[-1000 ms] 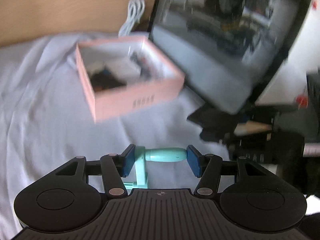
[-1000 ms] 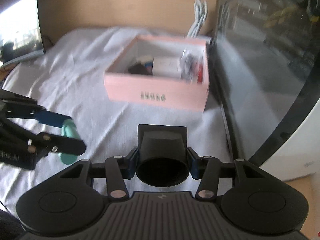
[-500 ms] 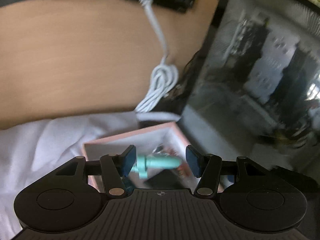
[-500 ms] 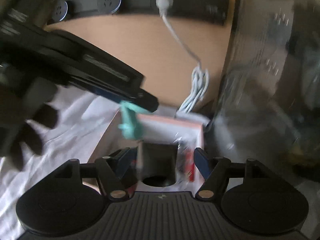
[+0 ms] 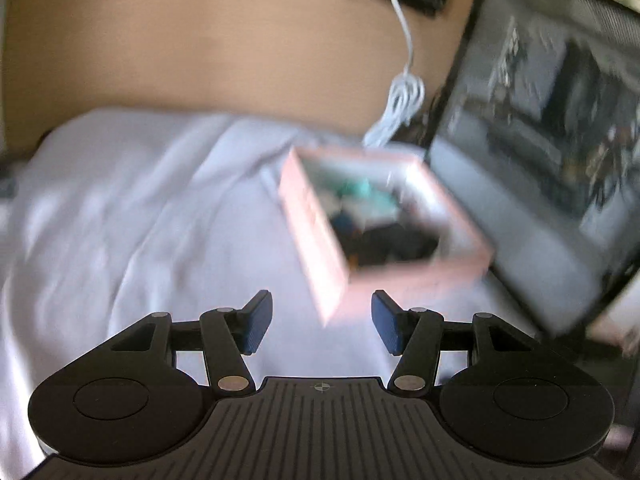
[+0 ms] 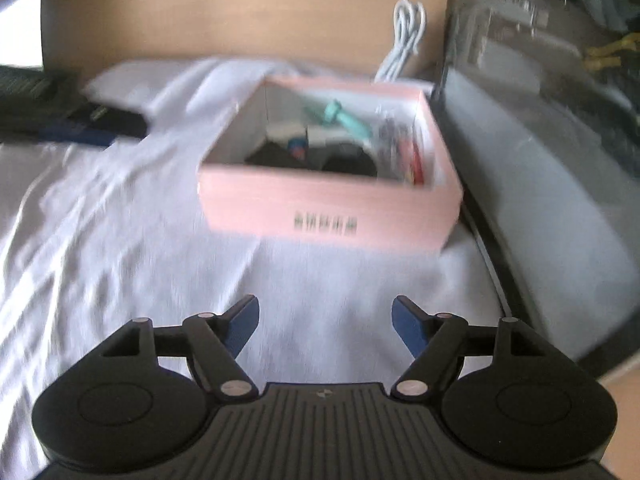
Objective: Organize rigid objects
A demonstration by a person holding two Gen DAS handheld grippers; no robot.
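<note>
A pink box (image 6: 328,212) stands on the white cloth (image 6: 120,240) and holds several small items. Among them a teal handled tool (image 6: 340,116) leans at the back and a black round piece (image 6: 352,166) lies near the front. In the left wrist view the same pink box (image 5: 400,276) sits blurred ahead with the teal tool (image 5: 360,192) inside. My left gripper (image 5: 322,328) is open and empty, back from the box. My right gripper (image 6: 324,330) is also empty, its jaws opening, a short way in front of the box.
A dark monitor (image 6: 560,120) stands right of the box. A coiled white cable (image 6: 406,28) hangs against the wooden wall behind. The left gripper's fingers (image 6: 80,128) show at the left edge of the right wrist view, over the cloth.
The left gripper let the teal tool go into the box and drew back. The right gripper released the black cylindrical piece into the box and pulled back too; both jaws now hold nothing.
</note>
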